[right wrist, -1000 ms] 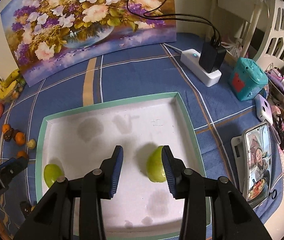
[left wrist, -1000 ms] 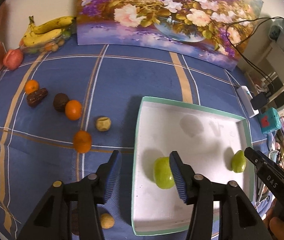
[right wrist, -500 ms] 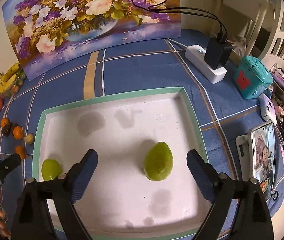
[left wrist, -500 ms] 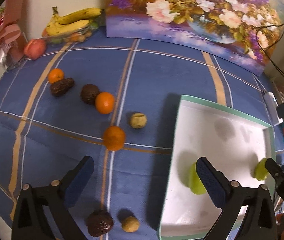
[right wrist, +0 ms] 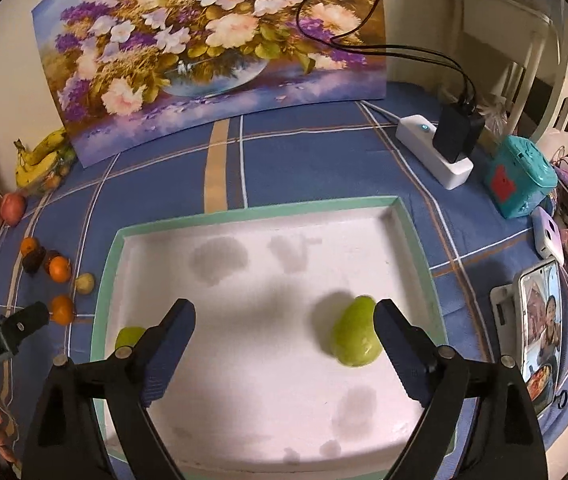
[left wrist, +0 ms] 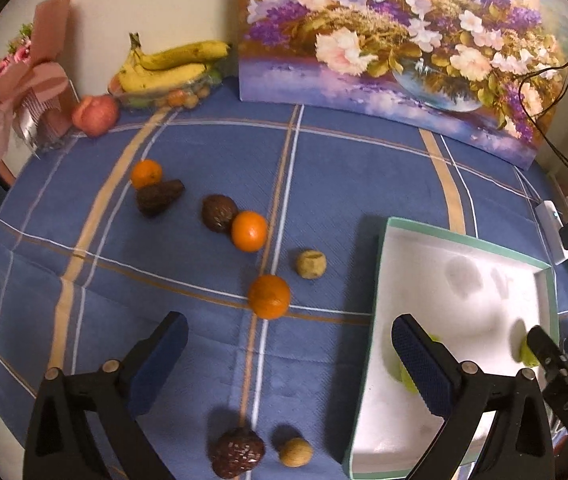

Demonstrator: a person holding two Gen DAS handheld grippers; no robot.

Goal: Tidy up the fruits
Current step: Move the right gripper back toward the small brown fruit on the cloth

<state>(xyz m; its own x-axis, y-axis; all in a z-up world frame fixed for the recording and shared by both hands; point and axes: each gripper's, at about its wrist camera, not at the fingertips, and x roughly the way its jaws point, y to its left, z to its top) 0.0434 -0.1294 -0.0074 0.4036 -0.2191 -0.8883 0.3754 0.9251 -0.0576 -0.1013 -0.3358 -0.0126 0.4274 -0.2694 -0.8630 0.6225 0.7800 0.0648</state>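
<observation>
Left gripper (left wrist: 289, 364): jaws wide apart after just opening, nothing between them, over the blue checked cloth (left wrist: 323, 168). Right gripper (right wrist: 284, 340): jaws likewise just opened wide, empty, over the white tray (right wrist: 256, 210).

Two green fruits lie in the tray: one (right wrist: 355, 332) just beside the right jaw's inner face, contact unclear; the other (right wrist: 128, 338) near the tray's left wall, partly hidden.

On the cloth left of the tray: three oranges, nearest (left wrist: 268, 296); three dark brown fruits, one (left wrist: 237, 457) at the near edge; two small tan fruits, one (left wrist: 311, 264) near the tray.

One banana bunch (left wrist: 172, 66) and one red apple (left wrist: 95, 115) sit by the wall.
</observation>
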